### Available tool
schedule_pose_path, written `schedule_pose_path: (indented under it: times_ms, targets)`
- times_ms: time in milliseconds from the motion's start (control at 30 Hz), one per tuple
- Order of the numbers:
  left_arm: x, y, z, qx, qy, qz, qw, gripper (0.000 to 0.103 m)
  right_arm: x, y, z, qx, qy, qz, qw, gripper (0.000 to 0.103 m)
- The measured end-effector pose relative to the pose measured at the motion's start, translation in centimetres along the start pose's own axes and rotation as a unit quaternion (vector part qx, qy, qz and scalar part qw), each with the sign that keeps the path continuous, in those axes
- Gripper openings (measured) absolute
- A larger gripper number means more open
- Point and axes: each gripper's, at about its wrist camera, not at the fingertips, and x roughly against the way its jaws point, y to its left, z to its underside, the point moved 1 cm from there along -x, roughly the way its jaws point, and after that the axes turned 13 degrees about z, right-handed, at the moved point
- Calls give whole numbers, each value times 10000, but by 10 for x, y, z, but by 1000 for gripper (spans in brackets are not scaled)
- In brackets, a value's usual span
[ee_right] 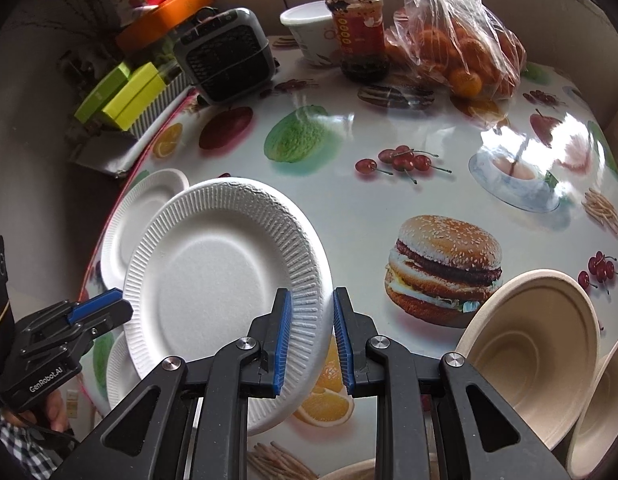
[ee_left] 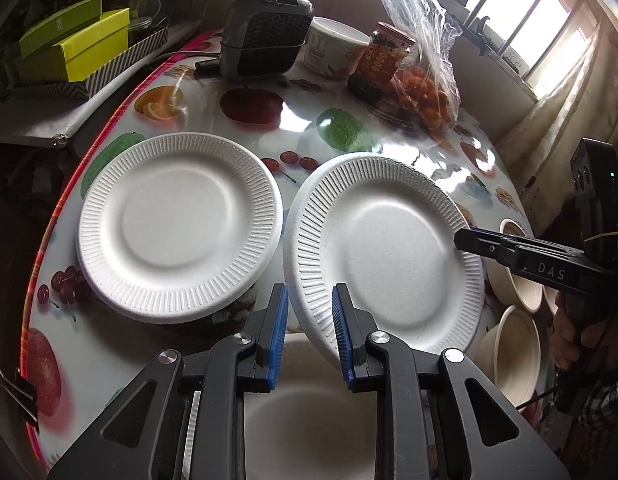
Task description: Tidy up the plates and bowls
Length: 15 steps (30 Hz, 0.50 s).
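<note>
- Holding one white foam plate [ee_left: 385,248] between them, the two grippers carry it tilted above the bench [ee_right: 369,208], its near edge higher than the surface.
- The left gripper [ee_left: 309,320] has its jaws narrowly apart around the plate's near-left rim; I judge it is pinching the rim.
- The right gripper [ee_right: 309,320] is closed almost fully on the opposite rim.
- To do this step well, I think both hands should travel together at the same level, so the thin foam does not bend or slip, and then lower the plate squarely onto the second plate [ee_left: 181,224], which lies flat just beside it, to the left.
- Counting plates: two are clear, and a third white one [ee_left: 309,412] seems to be under the left gripper, partly hidden.
- Counting bowls: two beige bowls [ee_right: 537,360] stand close together at the right side; the rim of maybe a third shows at the bottom edge of the right view, I cannot be sure.
</note>
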Motion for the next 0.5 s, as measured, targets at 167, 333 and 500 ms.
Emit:
schedule_pose_path:
  times_ms: [167, 333, 500]
  targets:
    - [17, 3, 13, 22, -113, -12, 9999, 24, 11, 15, 11, 115, -54, -26, 9999, 21]
    - [31, 8, 28, 40, -177, -61, 9998, 24, 18, 29, 26, 202, -78, -108, 9997, 21]
    - [43, 14, 42, 85, -232, -79, 9997, 24, 19, 43, 42, 325, -13, -109, 9994, 21]
